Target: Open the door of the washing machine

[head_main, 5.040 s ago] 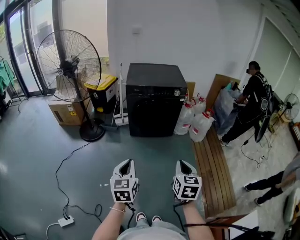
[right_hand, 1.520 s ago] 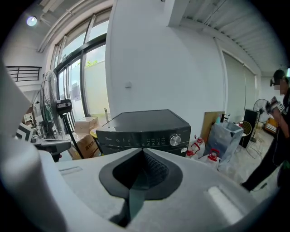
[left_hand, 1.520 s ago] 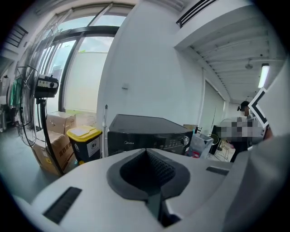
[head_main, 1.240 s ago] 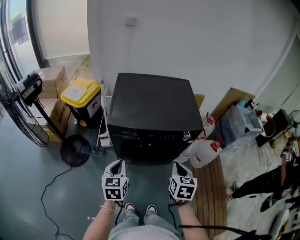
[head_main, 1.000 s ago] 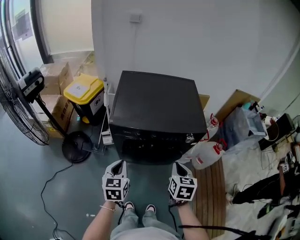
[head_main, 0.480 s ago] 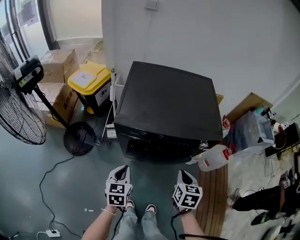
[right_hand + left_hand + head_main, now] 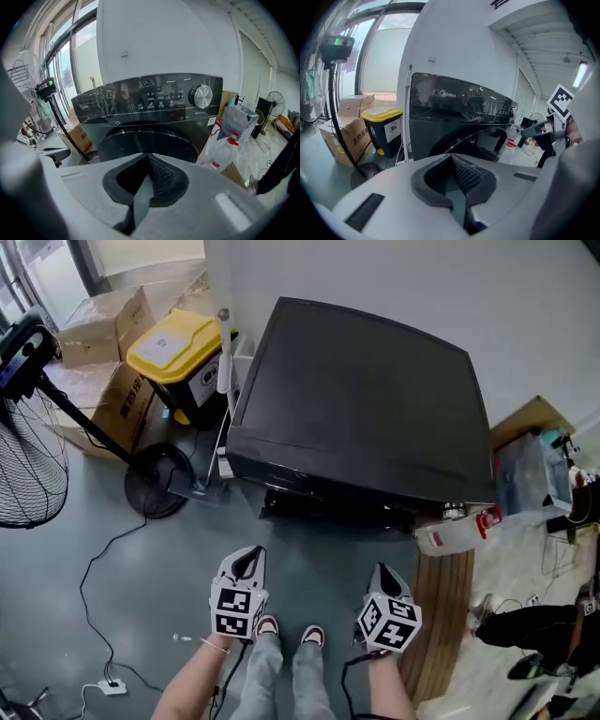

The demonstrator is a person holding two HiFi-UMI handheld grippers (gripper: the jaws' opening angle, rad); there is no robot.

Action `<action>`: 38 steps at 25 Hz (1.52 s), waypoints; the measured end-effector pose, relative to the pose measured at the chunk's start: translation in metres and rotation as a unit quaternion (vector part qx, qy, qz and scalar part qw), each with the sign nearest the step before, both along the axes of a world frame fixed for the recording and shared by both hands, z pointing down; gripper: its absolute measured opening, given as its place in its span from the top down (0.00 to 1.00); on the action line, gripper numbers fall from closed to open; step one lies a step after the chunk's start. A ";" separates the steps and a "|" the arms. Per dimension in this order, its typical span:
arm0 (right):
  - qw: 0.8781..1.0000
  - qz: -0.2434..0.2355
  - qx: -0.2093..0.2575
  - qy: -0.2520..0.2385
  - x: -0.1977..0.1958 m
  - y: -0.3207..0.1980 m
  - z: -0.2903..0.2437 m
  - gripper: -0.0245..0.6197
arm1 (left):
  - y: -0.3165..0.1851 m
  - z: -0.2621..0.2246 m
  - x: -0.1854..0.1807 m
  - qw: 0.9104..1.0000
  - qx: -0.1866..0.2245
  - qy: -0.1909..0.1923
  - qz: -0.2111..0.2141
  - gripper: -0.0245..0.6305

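Note:
The black front-loading washing machine stands against the white wall, and the head view sees it from above. Its round dark glass door is closed under the control panel with a silver knob. The left gripper view catches the door from the left side. My left gripper and right gripper hover side by side over the floor in front of the machine, apart from it. Both are shut and hold nothing. The left gripper's pads meet, and so do the right gripper's.
A yellow-lidded bin, cardboard boxes and a standing fan's base are left of the machine. Plastic jugs and a wooden bench lie on the right. A cable runs across the floor to a power strip.
The view has closed in on the machine, which now fills the upper frame. Both grippers have sunk lower in front of it, still shut.

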State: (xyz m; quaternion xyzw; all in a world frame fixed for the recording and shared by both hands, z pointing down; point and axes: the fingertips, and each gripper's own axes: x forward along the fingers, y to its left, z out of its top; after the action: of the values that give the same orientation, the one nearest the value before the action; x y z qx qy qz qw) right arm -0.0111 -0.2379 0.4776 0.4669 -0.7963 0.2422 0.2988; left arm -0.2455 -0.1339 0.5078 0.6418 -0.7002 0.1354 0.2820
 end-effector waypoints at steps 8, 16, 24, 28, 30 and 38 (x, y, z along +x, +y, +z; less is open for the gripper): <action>0.999 0.019 -0.025 0.012 0.002 0.004 0.067 0.95 | -0.008 0.062 -0.004 1.000 -0.012 0.011 0.008 0.95; 0.999 0.033 -0.032 0.019 0.010 0.003 0.086 0.95 | -0.011 0.083 0.004 1.000 -0.020 0.015 0.015 0.96; 0.998 0.041 -0.040 0.017 0.015 0.008 0.092 0.95 | -0.016 0.090 -0.003 1.000 -0.026 -0.006 0.006 0.95; 0.998 0.043 -0.045 0.018 0.019 0.014 0.097 0.95 | -0.024 0.089 -0.004 1.000 -0.014 -0.013 0.025 0.95; 0.998 0.044 -0.046 0.017 0.020 0.016 0.099 0.95 | -0.027 0.090 -0.005 0.999 -0.010 -0.020 0.039 0.95; 0.997 0.049 -0.051 0.019 0.021 0.026 0.107 0.95 | -0.042 0.097 -0.015 0.992 0.001 -0.061 0.107 0.78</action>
State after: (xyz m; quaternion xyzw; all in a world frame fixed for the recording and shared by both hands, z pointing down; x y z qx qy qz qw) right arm 0.0100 -0.2121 0.5846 0.4942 -0.7530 0.2880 0.3253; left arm -0.2605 -0.1754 0.6052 0.7040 -0.6432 0.2030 0.2223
